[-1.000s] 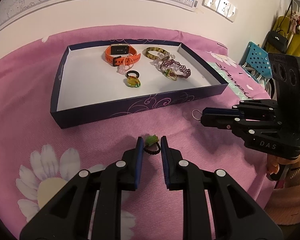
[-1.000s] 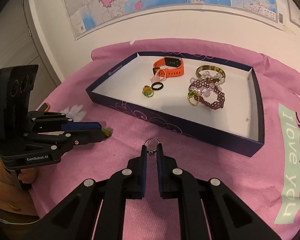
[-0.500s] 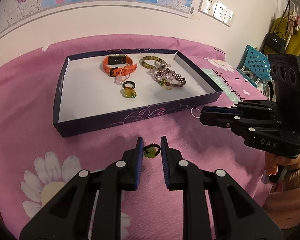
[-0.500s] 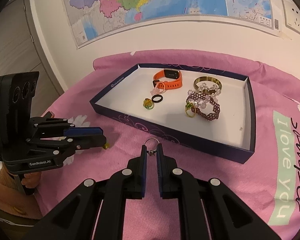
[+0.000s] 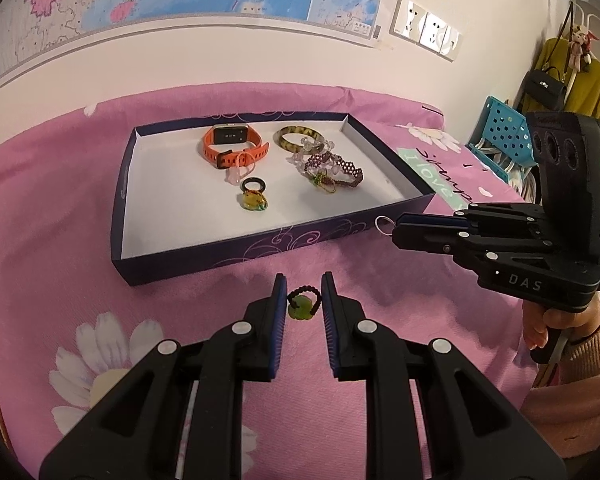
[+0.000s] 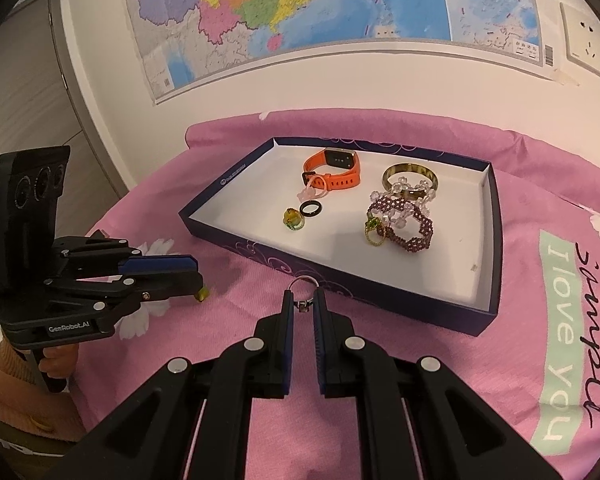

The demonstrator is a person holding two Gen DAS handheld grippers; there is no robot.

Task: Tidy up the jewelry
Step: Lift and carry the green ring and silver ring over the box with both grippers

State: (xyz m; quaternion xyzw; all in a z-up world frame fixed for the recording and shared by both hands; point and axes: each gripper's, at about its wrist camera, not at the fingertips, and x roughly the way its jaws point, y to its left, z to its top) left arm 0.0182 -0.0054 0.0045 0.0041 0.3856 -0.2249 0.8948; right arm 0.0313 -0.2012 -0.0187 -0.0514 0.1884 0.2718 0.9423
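Observation:
A dark blue box (image 5: 236,254) with a white floor sits on the pink cloth and holds an orange watch (image 5: 230,146), a green-gold bangle (image 5: 298,138), beaded bracelets (image 5: 334,168) and small rings (image 5: 254,194). My left gripper (image 5: 303,294) is shut on a black beaded ring with a green stone (image 5: 302,304), held above the cloth in front of the box. My right gripper (image 6: 301,300) is shut on a thin silver ring (image 6: 302,286), near the box's front wall (image 6: 340,280). The silver ring also shows in the left wrist view (image 5: 383,224).
The pink flowered cloth (image 6: 420,360) covers the table. A wall with a map (image 6: 300,8) stands behind. A blue perforated basket (image 5: 500,132) and hanging bags are at the far right.
Both grippers have risen and pulled back from the box with their rings. The green stone ring has swung to hang below the left fingers.

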